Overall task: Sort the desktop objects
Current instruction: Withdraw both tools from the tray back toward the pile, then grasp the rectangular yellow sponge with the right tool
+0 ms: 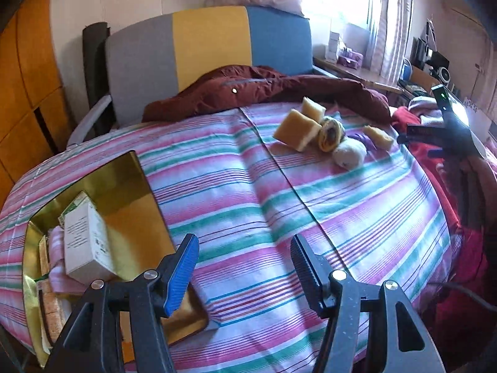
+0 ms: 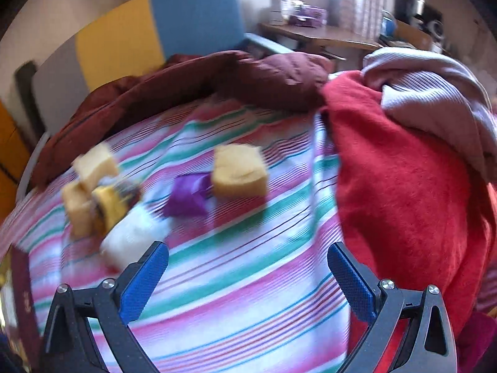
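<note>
Striped bedsheet [image 1: 248,192], sponges [image 1: 298,129], red blanket [image 2: 403,186]

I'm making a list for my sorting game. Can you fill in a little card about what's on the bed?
surface: striped bedsheet
gold tray: holds a white box
loose pile: yellow sponges, white yarn ball, purple wrapper
left hand-held gripper: open, empty
right hand-held gripper: open, empty
beside pile: red blanket

Gold rectangular tray [image 1: 136,186] at near left on the striped bedsheet [image 1: 248,192], white cardboard box [image 1: 85,242] inside it; yellow sponge blocks [image 1: 296,129] and white yarn ball [image 1: 349,152] clustered far right, maroon padded jacket [image 1: 264,87] behind.
</note>
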Available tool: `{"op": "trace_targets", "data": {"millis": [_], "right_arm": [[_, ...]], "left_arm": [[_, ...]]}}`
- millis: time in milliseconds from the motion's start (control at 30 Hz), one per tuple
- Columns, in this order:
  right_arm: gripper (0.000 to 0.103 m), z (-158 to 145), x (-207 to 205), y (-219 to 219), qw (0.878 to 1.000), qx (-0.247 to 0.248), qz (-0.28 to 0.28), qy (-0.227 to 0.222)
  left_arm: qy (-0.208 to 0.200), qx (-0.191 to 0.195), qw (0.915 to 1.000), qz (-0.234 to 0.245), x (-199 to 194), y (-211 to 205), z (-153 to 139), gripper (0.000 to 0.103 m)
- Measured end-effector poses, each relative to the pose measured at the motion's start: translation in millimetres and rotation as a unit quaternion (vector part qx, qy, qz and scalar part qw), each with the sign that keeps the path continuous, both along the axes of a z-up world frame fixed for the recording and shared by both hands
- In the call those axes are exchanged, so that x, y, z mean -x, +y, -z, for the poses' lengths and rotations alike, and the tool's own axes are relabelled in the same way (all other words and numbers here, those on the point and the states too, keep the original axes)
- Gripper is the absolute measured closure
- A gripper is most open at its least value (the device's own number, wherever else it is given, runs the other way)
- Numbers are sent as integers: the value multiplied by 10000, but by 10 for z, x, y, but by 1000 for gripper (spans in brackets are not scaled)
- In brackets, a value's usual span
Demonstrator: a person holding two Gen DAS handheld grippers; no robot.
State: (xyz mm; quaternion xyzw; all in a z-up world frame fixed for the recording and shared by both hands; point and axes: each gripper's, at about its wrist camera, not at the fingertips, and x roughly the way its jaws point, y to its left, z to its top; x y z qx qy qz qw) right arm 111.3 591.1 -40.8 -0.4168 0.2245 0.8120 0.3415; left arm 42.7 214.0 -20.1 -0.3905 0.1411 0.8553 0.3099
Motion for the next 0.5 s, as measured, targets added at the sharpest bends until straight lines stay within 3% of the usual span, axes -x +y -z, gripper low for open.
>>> {"op": "trace_targets", "data": {"millis": [500], "right_arm": [[0,313,611,825,9977,585,332,30]], "left_arm": [[-393,171,9989,191,136,378,219,41]]}}
